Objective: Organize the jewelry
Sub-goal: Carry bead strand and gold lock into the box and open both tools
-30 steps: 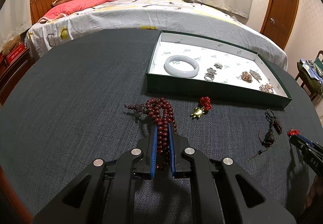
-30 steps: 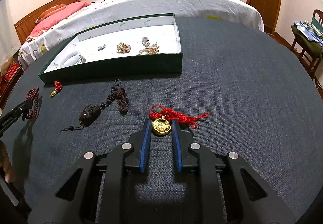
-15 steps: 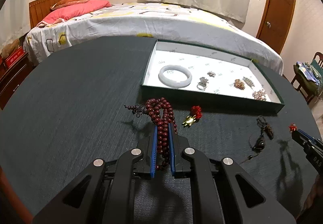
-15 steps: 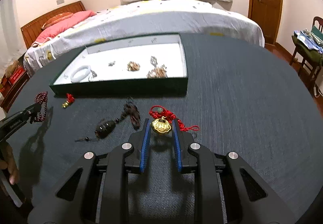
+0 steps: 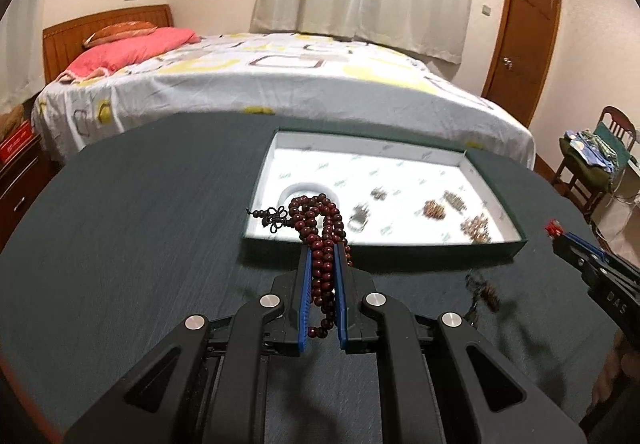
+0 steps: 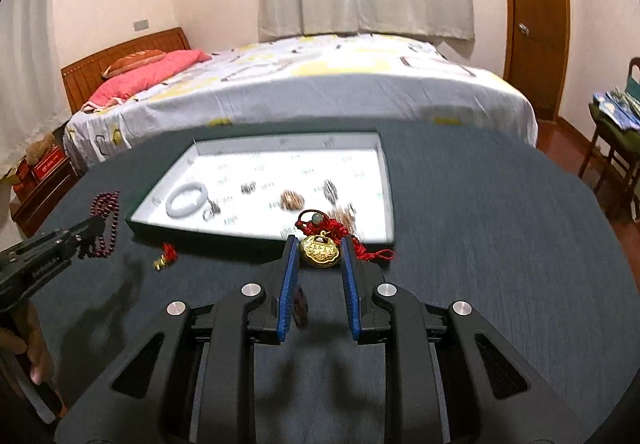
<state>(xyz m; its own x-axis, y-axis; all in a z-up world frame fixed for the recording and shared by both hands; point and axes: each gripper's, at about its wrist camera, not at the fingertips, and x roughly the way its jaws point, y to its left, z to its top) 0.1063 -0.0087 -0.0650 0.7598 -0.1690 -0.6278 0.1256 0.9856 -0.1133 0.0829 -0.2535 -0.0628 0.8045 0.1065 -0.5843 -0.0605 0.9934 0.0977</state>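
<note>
Both loads are in the air on the way to the tray [image 5: 504,244]: the left tongs [image 5: 323,276] nearly shut on the dark red bead strand [image 5: 320,228], the right tongs [image 6: 320,264] clamping the gold lock pendant [image 6: 320,253], so next comes carrying each over the rim and letting go.

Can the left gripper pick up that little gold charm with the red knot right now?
Probably not: the left gripper is shut on the bead strand, so nothing else fits. The gold charm lies unobstructed on the table.
</note>
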